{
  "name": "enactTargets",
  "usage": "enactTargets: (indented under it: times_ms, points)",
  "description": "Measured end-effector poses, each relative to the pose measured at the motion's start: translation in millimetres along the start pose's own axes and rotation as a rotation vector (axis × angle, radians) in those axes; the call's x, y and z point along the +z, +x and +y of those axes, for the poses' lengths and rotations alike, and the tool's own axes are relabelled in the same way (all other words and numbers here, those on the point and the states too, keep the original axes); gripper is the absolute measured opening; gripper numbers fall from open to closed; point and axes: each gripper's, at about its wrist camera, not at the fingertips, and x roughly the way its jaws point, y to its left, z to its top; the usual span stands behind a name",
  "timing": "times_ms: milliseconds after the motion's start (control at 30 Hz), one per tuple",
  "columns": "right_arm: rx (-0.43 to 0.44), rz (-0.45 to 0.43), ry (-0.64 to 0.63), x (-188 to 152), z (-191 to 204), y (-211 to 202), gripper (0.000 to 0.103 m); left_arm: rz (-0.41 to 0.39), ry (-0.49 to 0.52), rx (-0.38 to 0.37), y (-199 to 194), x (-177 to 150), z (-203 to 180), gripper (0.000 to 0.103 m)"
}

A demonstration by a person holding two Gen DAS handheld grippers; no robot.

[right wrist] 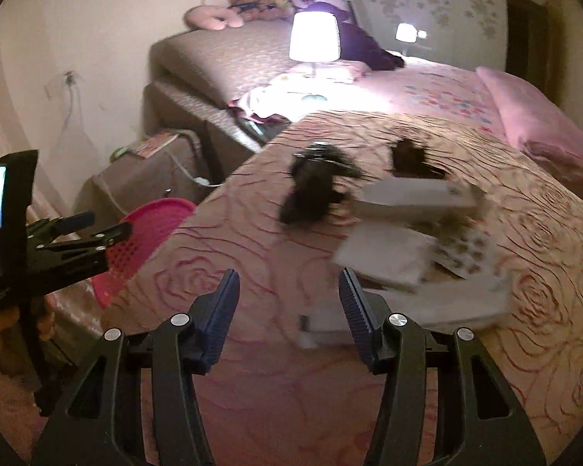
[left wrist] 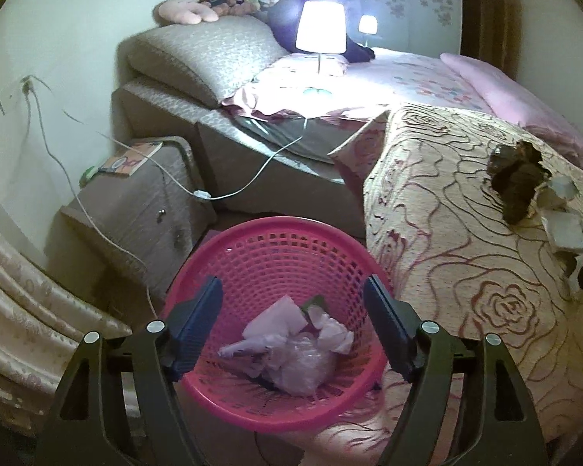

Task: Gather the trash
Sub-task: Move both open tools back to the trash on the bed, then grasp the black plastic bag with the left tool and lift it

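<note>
A pink plastic basket (left wrist: 276,233) sits on the floor beside the bed, with crumpled paper and plastic trash (left wrist: 291,345) inside. My left gripper (left wrist: 291,295) is open and empty right above the basket. My right gripper (right wrist: 289,283) is open and empty above the rose-patterned bedspread (right wrist: 252,349). On the bedspread lie a dark crumpled wrapper (right wrist: 311,190), a second dark piece (right wrist: 412,157), white boxes and papers (right wrist: 404,233), and a small white piece (right wrist: 322,330) beside my right fingertip. The wrapper also shows in the left wrist view (left wrist: 517,182). The basket shows in the right wrist view (right wrist: 144,240).
A nightstand (left wrist: 144,209) with a book and trailing white cables stands left of the basket. A lit lamp (left wrist: 320,27) stands on the bed. A curtain (left wrist: 23,322) hangs at the left. Pillows and plush toys lie at the headboard. The left gripper shows in the right wrist view (right wrist: 58,244).
</note>
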Motion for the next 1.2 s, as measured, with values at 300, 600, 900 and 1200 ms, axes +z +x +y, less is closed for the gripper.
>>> enactTargets:
  times_ms: [300,600,900,1200]
  points:
    - [-0.078,-0.035,0.081,-12.0,-41.1,-17.9,0.06,-0.002,0.043,-0.029,-5.6,0.2,-22.4,0.076]
    - [-0.13,-0.049,0.127,-24.6,-67.2,-28.2,0.061,0.006,0.108,-0.061,-4.3,6.0,-55.3,0.078]
    - [-0.145,-0.06,0.172,-33.3,-88.6,-35.9,0.061,-0.013,0.184,-0.113,-2.3,32.0,-94.9,0.078]
    - [-0.153,-0.059,0.219,-42.9,-105.8,-39.0,0.061,-0.023,0.229,-0.172,4.3,67.8,-136.6,0.078]
